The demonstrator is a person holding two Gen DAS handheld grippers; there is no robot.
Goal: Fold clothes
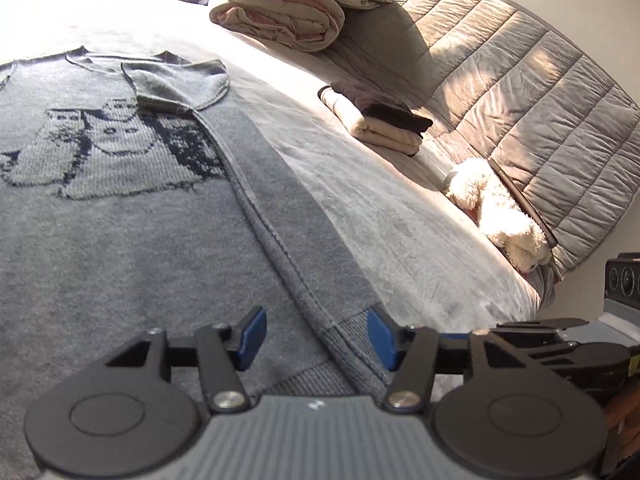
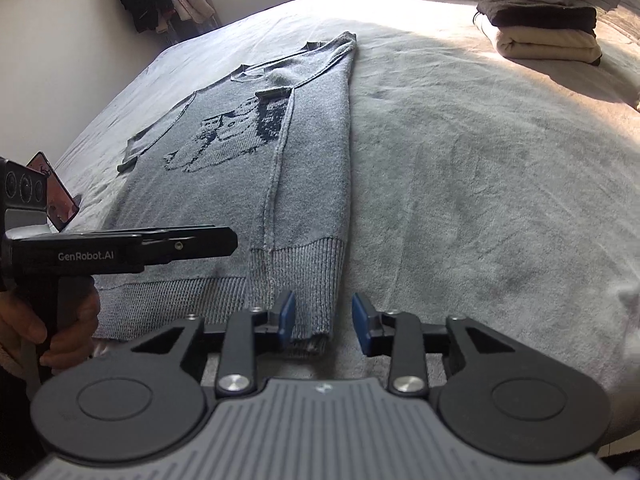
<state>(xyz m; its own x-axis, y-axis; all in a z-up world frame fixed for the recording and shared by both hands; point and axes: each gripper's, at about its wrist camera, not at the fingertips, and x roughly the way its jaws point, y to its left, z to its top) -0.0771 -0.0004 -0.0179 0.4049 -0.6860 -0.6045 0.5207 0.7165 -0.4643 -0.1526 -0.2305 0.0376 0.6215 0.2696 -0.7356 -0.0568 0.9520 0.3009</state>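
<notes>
Both claws stand spread, pinching nothing: left gripper (image 1: 316,334), right gripper (image 2: 323,322). The grey sweater (image 2: 240,168) lies flat on the bed (image 2: 480,180), one side folded inward. Soft, limp knit, probably light; grasp the ribbed hem (image 2: 296,276) corners.

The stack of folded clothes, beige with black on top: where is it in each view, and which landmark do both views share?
Left wrist view: the stack lies right of centre, in the upper half, on the bed beside the quilt.
Right wrist view: the stack lies at the upper right, on the bed.
Shared landmark: the grey sweater with the knitted picture.
</notes>
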